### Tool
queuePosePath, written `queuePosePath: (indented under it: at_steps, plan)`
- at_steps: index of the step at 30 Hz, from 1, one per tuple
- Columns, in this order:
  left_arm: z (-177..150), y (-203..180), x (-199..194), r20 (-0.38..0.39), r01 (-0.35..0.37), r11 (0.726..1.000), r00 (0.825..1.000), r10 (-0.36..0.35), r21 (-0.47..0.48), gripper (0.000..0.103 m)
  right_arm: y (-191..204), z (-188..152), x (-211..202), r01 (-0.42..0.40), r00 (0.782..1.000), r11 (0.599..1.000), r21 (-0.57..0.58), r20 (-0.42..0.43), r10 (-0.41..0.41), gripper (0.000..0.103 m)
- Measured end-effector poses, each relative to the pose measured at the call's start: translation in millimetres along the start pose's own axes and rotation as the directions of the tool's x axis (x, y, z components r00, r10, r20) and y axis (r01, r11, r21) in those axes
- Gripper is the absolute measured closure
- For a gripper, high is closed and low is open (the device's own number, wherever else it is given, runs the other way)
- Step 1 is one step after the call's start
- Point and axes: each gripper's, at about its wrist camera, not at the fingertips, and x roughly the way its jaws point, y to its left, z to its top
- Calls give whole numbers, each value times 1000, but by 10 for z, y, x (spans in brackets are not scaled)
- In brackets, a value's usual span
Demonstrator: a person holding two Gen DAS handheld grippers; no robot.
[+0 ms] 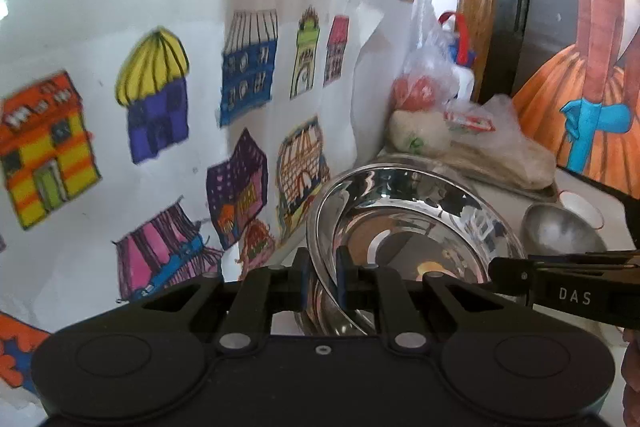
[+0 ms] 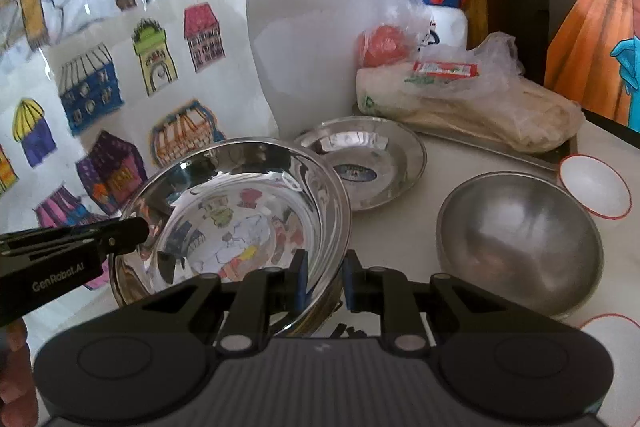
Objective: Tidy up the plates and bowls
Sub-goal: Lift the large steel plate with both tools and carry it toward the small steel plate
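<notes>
A shiny steel bowl (image 2: 240, 211) is held tilted above another steel bowl beneath it. My right gripper (image 2: 323, 281) is shut on its near right rim. My left gripper (image 1: 323, 279) is shut on its left rim; the bowl shows in the left wrist view (image 1: 412, 223). The left gripper also shows in the right wrist view (image 2: 120, 233). A steel plate (image 2: 364, 163) lies behind the bowl. A dull grey steel bowl (image 2: 520, 239) sits to the right, also in the left wrist view (image 1: 560, 231). A small white red-rimmed bowl (image 2: 596, 187) stands at the far right.
A tray (image 2: 532, 157) at the back holds plastic bags of food (image 2: 460, 99). A white bottle with red and blue cap (image 2: 440, 3) stands by a wooden frame. Children's drawings (image 1: 160, 99) cover the wall at left. Another white red-rimmed dish (image 2: 612, 335) lies at the near right.
</notes>
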Motion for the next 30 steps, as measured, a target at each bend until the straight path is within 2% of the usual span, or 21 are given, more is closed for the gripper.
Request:
queuePosePath:
  at_steps: [11,21,30]
  plan:
    - [-140,31,274,-111,-14,1000,994,13,-14,88,113,-43,141,41,998,996,-75,-43,-44,82]
    - [-108,15,296,-133,-27,1000,991,28,9,88,157,-72,237,64,994,993,-102,-80,-73,81]
    - [-77,-5,340,-150,-38,999,988,41,22,88,144,-100,308,57,992,994,-94,-109,-68,81]
